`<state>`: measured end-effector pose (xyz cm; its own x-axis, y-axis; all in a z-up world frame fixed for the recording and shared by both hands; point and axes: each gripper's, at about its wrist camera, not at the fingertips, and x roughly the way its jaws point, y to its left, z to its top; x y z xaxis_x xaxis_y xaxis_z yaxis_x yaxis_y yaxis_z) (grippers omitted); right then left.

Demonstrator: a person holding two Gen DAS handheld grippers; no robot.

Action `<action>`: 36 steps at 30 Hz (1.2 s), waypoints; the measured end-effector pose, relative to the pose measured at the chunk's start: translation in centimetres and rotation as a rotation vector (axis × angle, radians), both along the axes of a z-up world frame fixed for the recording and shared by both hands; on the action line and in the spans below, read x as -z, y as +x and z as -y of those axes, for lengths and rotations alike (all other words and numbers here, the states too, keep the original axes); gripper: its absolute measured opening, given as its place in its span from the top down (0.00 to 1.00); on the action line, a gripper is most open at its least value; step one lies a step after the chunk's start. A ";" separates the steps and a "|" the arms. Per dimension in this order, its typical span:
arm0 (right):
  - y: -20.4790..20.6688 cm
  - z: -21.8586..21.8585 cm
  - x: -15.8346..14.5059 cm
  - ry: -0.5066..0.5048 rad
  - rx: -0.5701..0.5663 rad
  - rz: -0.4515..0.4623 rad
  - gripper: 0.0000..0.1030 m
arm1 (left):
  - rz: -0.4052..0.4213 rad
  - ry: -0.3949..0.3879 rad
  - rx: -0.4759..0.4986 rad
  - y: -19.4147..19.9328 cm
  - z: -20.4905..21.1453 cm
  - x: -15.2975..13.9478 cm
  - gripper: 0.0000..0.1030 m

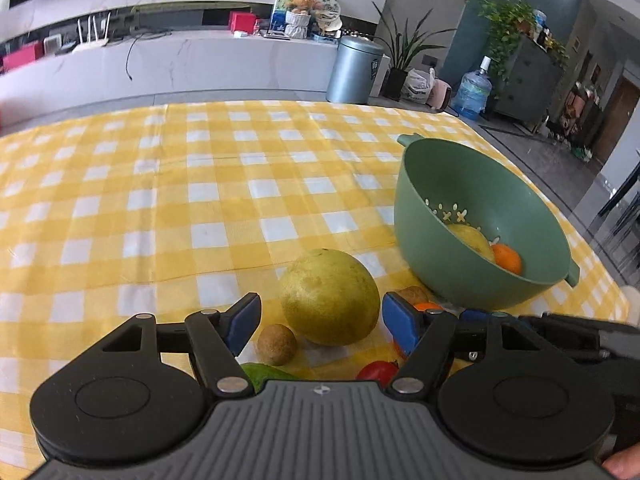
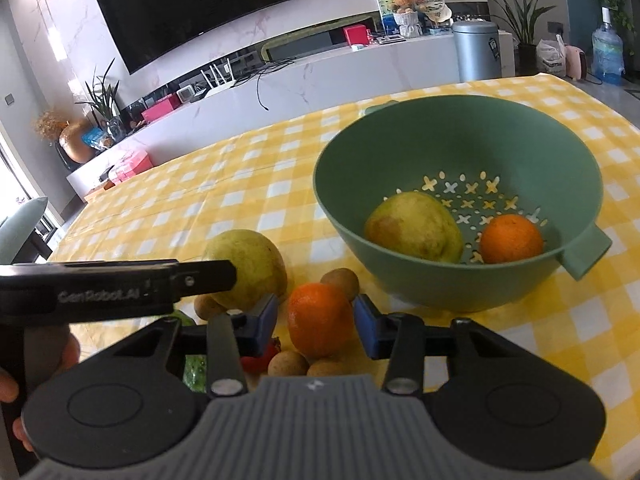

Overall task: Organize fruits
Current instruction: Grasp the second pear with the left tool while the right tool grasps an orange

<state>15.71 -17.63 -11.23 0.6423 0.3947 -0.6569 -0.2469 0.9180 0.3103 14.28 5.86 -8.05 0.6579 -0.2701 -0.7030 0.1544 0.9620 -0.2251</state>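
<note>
A large yellow-green pear [image 1: 329,298] lies on the checked cloth between the pads of my left gripper [image 1: 322,322], which is open wide and does not press on it. My right gripper [image 2: 316,324] stands around an orange [image 2: 318,320] resting on the cloth; its blue pads sit very close to the fruit's sides, with a thin gap on the left. The green colander bowl [image 2: 400,280] holds another pear [image 2: 414,226] and another orange [image 2: 511,239]. The left gripper's body [image 2: 120,284] crosses the right wrist view in front of the loose pear [image 2: 248,268].
Small brown fruits [image 2: 340,282] [image 1: 277,344], a red tomato [image 1: 378,372] and a green fruit [image 1: 262,374] lie close around the grippers. The colander [image 1: 440,248] stands near the table's right edge. The yellow checked cloth [image 1: 180,200] stretches to the left and far side.
</note>
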 end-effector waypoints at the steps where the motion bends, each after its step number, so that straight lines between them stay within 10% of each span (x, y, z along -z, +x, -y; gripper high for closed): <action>1: 0.0 -0.1 0.1 -0.001 -0.001 -0.002 0.60 | -0.007 -0.016 -0.002 0.1 -0.2 0.1 0.21; 13: 1.0 -0.1 1.6 0.020 0.011 -0.051 0.60 | -0.068 -0.137 -0.037 1.5 -0.7 1.3 0.21; 36: 0.0 0.1 0.9 0.023 -0.001 0.018 0.65 | 0.008 -0.097 -0.056 0.8 0.6 0.6 0.28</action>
